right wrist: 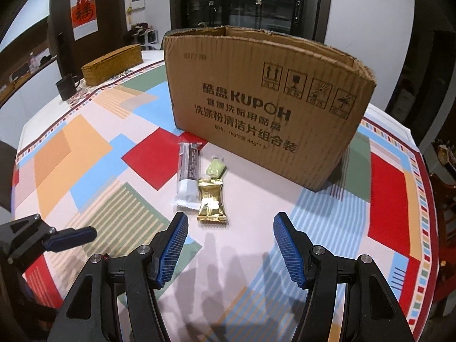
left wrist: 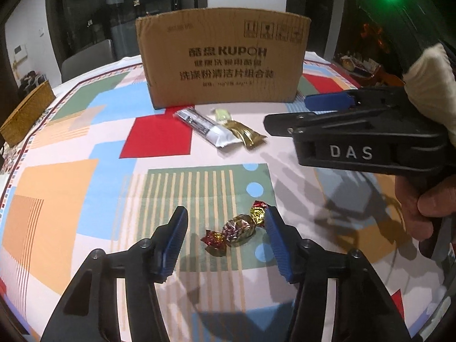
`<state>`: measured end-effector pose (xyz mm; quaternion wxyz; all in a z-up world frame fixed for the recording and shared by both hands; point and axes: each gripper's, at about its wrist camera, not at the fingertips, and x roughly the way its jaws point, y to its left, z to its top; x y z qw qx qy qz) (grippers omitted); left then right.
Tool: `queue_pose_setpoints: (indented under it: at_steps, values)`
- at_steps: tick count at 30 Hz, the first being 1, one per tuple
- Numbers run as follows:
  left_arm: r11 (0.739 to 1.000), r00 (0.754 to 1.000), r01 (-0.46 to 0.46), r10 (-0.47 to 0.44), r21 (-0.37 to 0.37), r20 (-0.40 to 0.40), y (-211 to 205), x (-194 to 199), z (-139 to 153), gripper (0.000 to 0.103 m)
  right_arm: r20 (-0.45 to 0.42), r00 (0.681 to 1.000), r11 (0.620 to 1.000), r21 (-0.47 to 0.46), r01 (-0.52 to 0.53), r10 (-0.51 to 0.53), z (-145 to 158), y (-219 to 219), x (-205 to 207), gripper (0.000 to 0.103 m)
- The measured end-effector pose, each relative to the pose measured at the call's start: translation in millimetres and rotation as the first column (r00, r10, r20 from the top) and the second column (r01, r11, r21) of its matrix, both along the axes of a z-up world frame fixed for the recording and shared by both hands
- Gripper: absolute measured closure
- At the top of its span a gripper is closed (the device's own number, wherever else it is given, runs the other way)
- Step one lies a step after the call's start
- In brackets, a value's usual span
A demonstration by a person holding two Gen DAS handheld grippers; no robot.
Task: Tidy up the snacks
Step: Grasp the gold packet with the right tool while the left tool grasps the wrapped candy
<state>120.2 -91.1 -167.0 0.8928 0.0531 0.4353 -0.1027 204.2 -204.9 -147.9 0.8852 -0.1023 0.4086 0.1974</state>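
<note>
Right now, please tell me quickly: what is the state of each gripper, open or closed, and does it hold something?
Left gripper: open, holds nothing; foil-wrapped twist candy lies between its jaws.
Right gripper: open, empty, near the gold foil packet.

Glossy foil candy (left wrist: 238, 229), matt cardboard box (left wrist: 222, 59)

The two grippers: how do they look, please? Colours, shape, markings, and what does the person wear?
Both are black plastic. The left gripper and the right gripper each have two angular fingers with silver screws, ending in blue ribbed pads. The right one's body carries white letters "DAS". A cream sleeve shows behind it.
</note>
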Motion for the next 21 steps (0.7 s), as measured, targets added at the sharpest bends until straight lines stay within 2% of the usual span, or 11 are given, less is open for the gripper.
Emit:
queue_pose_setpoints:
  at_steps: [6, 8, 9, 11, 21]
  values:
    - [1.0, 0.999, 0.013, -0.014, -0.009, -0.031, -1.7, 4.5, -10.6, 0.066, -0.035, 0.999, 1.0, 0.005, -0.014, 0.014, -11.7, 5.4, 8.6, 0.039]
    - [1.0, 0.999, 0.017, -0.017, -0.015, -0.033, -2.0, 5.6, -11.2, 0.068, -0.048, 0.999, 1.0, 0.008, -0.015, 0.016, -15.9, 8.2, 12.0, 0.039]
    - [1.0, 0.999, 0.02, -0.02, -0.018, -0.034, -2.2, 6.6, -12.2, 0.074, -0.052, 0.999, 1.0, 0.009, -0.014, 0.015, -16.8, 8.1, 13.1, 0.039]
    - [0.999, 0.999, 0.024, -0.025, -0.024, -0.047, -1.8, 9.9, -14.5, 0.08, -0.063, 0.998, 1.0, 0.012, -0.011, 0.011, -20.3, 9.4, 16.5, 0.039]
    - [0.998, 0.999, -0.016, 0.014, -0.053, -0.043, 18.6, 23.7, -13.5, 0.081, -0.081, 0.997, 1.0, 0.011, 0.004, -0.003, -28.9, 18.5, 33.5, 0.04]
